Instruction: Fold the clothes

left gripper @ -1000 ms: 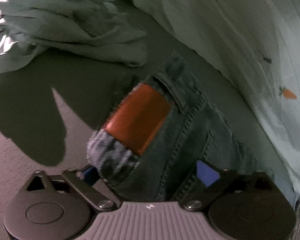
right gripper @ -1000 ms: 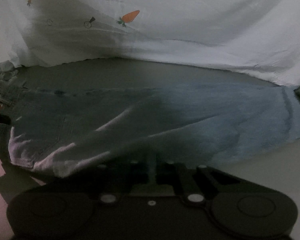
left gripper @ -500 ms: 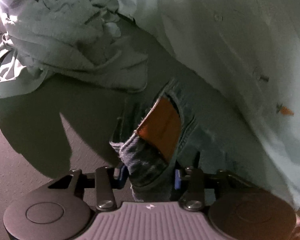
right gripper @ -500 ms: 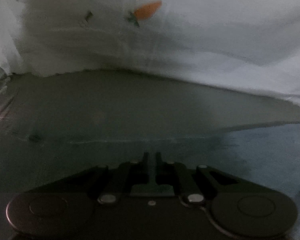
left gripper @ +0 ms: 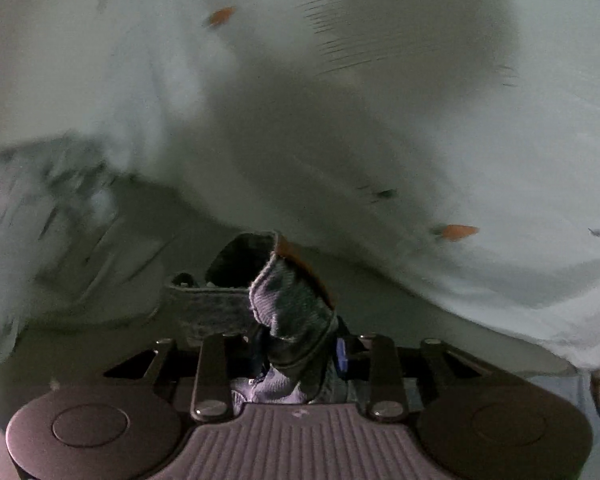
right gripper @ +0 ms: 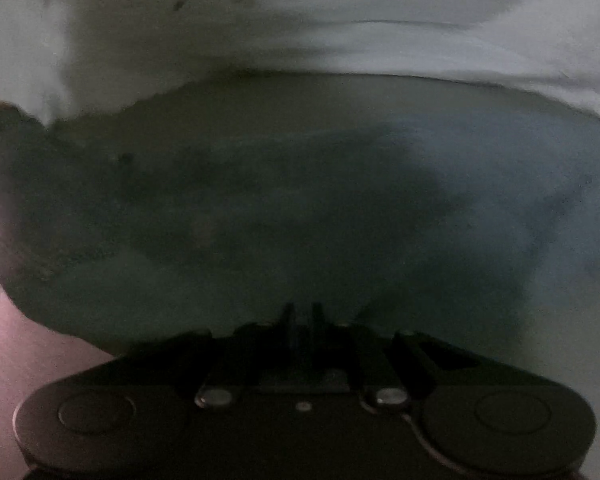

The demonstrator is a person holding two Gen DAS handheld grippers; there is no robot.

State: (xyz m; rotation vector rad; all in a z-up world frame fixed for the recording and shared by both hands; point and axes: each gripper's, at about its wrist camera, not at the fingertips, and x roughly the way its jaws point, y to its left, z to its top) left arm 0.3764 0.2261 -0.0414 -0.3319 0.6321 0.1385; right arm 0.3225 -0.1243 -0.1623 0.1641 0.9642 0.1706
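Note:
My left gripper (left gripper: 296,344) has the jeans' waistband (left gripper: 292,300) bunched between its fingers, and its jaws are closing on that denim. The brown leather patch (left gripper: 300,268) shows along the raised edge, and this end hangs lifted above the surface. In the right wrist view the jeans (right gripper: 260,208) lie spread out, dark in shadow on the left and pale blue on the right. My right gripper (right gripper: 301,312) hovers over their near part. Its jaws are opening to a thin slit, and I see nothing between them. Both views are blurred.
A white sheet printed with small carrots (left gripper: 380,120) fills the back of the left view and runs along the top of the right view as the sheet (right gripper: 340,20). A crumpled grey garment (left gripper: 40,208) lies at far left. A pinkish surface (right gripper: 20,352) shows at lower left.
My left gripper closed on the jeans' waistband and lifted it, swinging the view from the grey garment up to the white sheet. The right gripper slid across the jeans, now back over their darker part.

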